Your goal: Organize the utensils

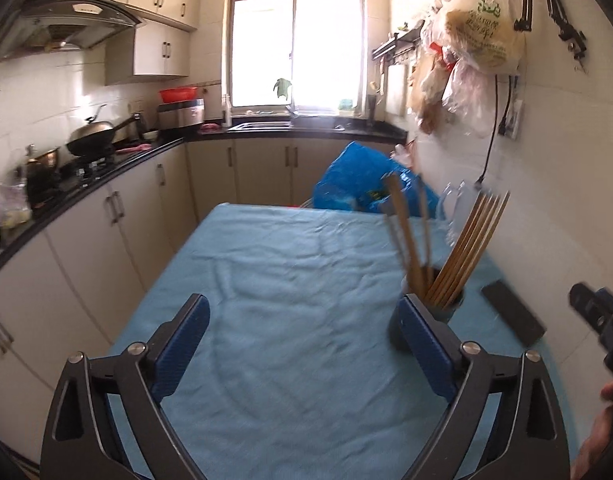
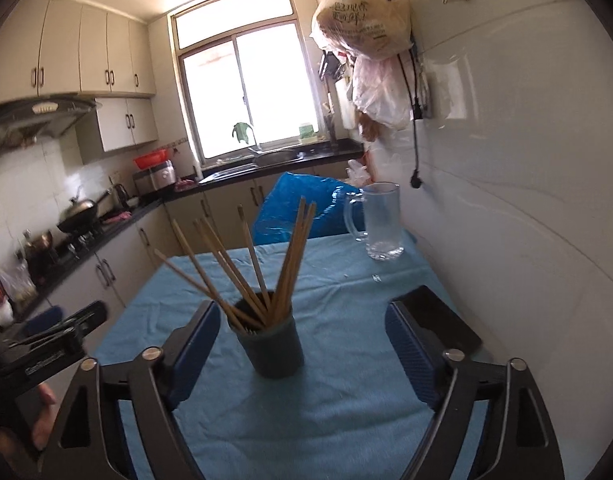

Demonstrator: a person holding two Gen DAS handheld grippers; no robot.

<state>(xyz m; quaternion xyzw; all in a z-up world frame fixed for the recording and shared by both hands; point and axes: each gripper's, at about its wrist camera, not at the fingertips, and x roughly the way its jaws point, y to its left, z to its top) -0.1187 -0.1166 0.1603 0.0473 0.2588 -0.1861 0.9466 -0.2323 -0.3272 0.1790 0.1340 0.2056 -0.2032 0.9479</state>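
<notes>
A dark grey cup (image 2: 274, 344) stands upright on the blue-clothed table (image 2: 338, 412) with several wooden chopsticks (image 2: 266, 264) fanned out of it. My right gripper (image 2: 302, 312) is open. The cup stands just ahead of its left finger, and neither pad touches it. In the left wrist view the same cup (image 1: 452, 306) is partly hidden behind the right finger, with its chopsticks (image 1: 466, 248) leaning right. My left gripper (image 1: 304, 304) is open over bare cloth and holds nothing. Each gripper shows at the edge of the other's view: the right gripper (image 1: 598, 320) and the left gripper (image 2: 54, 340).
A clear glass mug (image 2: 380, 224) stands at the table's far right, near the tiled wall. A flat black slab (image 2: 438, 320) lies right of the cup. A blue plastic bag (image 2: 306, 208) sits beyond the far edge. Kitchen counters run along the left, and bags hang on the right wall.
</notes>
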